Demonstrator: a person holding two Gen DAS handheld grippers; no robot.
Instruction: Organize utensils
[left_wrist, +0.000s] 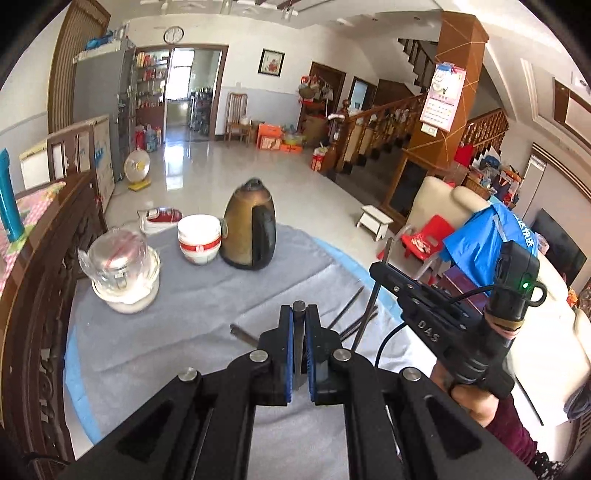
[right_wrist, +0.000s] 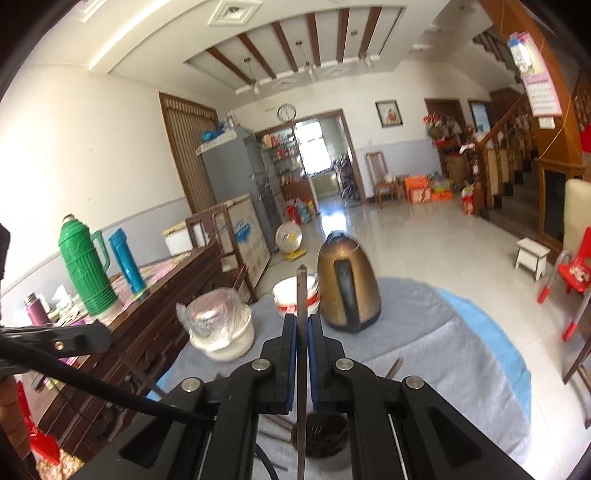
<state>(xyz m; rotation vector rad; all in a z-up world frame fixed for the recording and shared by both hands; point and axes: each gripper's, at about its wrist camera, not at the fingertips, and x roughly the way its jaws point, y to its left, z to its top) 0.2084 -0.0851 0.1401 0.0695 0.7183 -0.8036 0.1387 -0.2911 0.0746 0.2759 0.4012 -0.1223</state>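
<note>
A: What was each hand-held gripper doing?

B: The left hand-held gripper (left_wrist: 299, 325) was pinched on a dark chopstick (left_wrist: 298, 347), only its blunt end showing past the blue pads. The right hand-held gripper (right_wrist: 302, 328) was pinched on another chopstick (right_wrist: 302, 295), which stood well above its fingers.

A: And the rest?

B: Loose chopsticks (left_wrist: 356, 317) lay on the grey cloth (left_wrist: 207, 295) over the bench, with a dark round holder (right_wrist: 321, 435) below the right jaws (its contents hard to make out).

A: How would they handle?

B: Light, stiff and slick, I'd judge; gripping nearer mid-length should stop them pivoting.

A: Any writing?

B: "DAS" on the right tool's body. The bowls (left_wrist: 199, 240) and kettle (left_wrist: 251, 229) showed nothing legible.
</note>
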